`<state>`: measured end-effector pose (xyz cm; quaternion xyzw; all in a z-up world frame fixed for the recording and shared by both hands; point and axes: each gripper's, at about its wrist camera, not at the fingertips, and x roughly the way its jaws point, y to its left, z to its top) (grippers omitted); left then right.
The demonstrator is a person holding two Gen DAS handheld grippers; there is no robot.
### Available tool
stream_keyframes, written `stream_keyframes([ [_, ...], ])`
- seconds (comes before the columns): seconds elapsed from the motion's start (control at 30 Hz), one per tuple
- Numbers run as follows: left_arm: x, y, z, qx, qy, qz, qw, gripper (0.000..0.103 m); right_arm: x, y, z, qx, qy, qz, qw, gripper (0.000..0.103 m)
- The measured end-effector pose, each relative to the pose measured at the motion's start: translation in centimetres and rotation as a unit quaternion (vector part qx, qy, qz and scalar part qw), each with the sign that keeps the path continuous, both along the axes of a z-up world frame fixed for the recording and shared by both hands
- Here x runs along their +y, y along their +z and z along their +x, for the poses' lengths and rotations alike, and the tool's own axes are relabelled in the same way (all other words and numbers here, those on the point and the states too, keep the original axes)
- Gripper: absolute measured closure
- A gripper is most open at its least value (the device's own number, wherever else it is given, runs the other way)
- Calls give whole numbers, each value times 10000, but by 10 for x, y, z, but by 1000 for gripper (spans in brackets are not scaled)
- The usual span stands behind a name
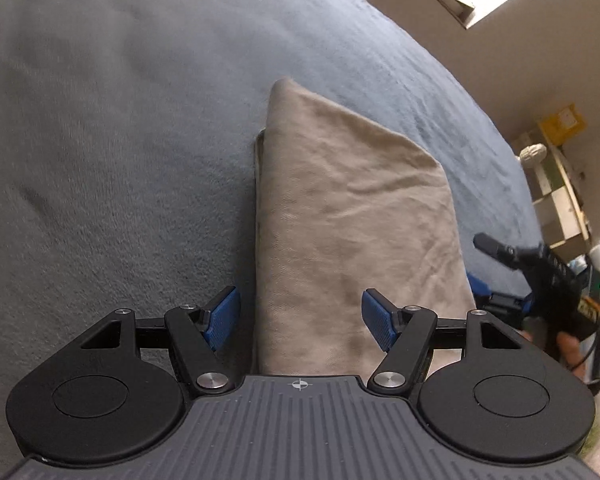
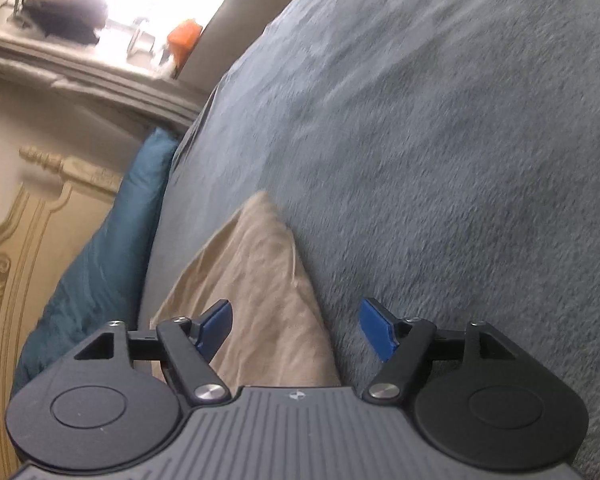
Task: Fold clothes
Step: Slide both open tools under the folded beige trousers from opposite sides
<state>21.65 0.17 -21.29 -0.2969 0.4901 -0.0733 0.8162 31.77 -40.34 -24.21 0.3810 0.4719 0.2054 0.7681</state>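
Note:
A beige folded garment (image 1: pixel 340 216) lies flat on a grey-blue blanket (image 1: pixel 120 140), its long side running away from me. My left gripper (image 1: pixel 300 318) hovers over the garment's near end, open, and the cloth's left edge passes between its blue pads without touching either. In the right wrist view the same garment (image 2: pixel 256 280) narrows to a corner. There my right gripper (image 2: pixel 296 326) stands open over the cloth's right edge, holding nothing. The left wrist view also shows the right gripper (image 1: pixel 488 268) beside the garment's right side, held by a hand (image 1: pixel 568 344).
The blanket (image 2: pixel 440 140) spreads wide on all sides of the garment. A teal pillow (image 2: pixel 100 260) leans against an ornate cream headboard (image 2: pixel 16 264) at the bed's edge. A bright window sill (image 2: pixel 80 20) holds small items. Shelves (image 1: pixel 556 184) stand against the wall.

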Motion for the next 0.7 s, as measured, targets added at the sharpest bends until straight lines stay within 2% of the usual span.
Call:
stream_keyframes([
  [0.2,6,-11,5,2,-56,-410,9991,30,10,-5,-10,332,773,156,9963,29],
  [0.3,6,-16,7,-69,-45,-634,9980,19,13,-6,-17,355,1031,209,9938,29],
  [0.37,3,-16,13,-104,-85,-691,9975,15,14,-6,-16,329,1119,248,9929,26],
  [0.5,-4,-16,26,-155,-187,-776,9967,15,17,-14,0,528,1145,717,9894,21],
  [0.57,-8,-18,36,-151,-268,-790,9964,11,23,-18,10,563,1235,866,9870,18],
  [0.63,-12,-20,42,-143,-315,-843,9958,8,26,-21,17,568,1320,1010,9845,19],
  [0.7,-17,-17,44,-107,-346,-810,9961,8,29,-20,19,562,1411,1109,9822,25],
])
